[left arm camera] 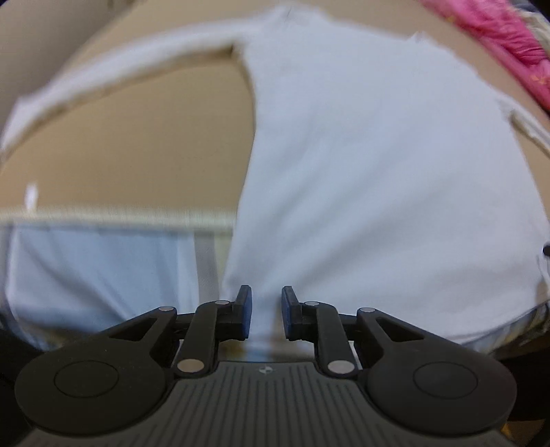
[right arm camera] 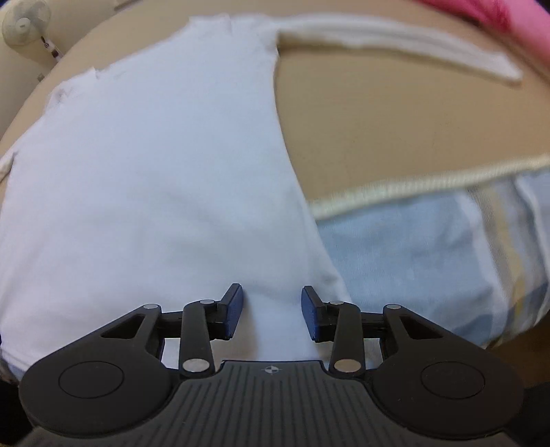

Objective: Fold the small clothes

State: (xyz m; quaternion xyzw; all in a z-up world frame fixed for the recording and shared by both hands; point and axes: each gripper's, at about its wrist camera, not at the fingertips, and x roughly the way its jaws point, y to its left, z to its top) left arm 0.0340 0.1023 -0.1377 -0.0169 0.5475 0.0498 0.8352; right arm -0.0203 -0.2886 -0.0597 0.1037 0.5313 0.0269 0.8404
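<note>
A white long-sleeved shirt (left arm camera: 378, 165) lies flat on a tan surface (left arm camera: 137, 148), its hem toward me and one sleeve (left arm camera: 120, 75) stretched out to the left. In the right wrist view the same shirt (right arm camera: 154, 165) fills the left side, with its other sleeve (right arm camera: 395, 41) stretched right. My left gripper (left arm camera: 266, 314) is open, its blue pads either side of the hem's left corner. My right gripper (right arm camera: 271, 316) is open over the hem's right corner. Neither holds cloth.
The tan surface ends at a piped edge (left arm camera: 120, 218) with light blue fabric (left arm camera: 103, 275) hanging below it, also in the right wrist view (right arm camera: 412, 247). Pink cloth (left arm camera: 498, 41) lies at the far right. A white fan (right arm camera: 24, 24) stands far left.
</note>
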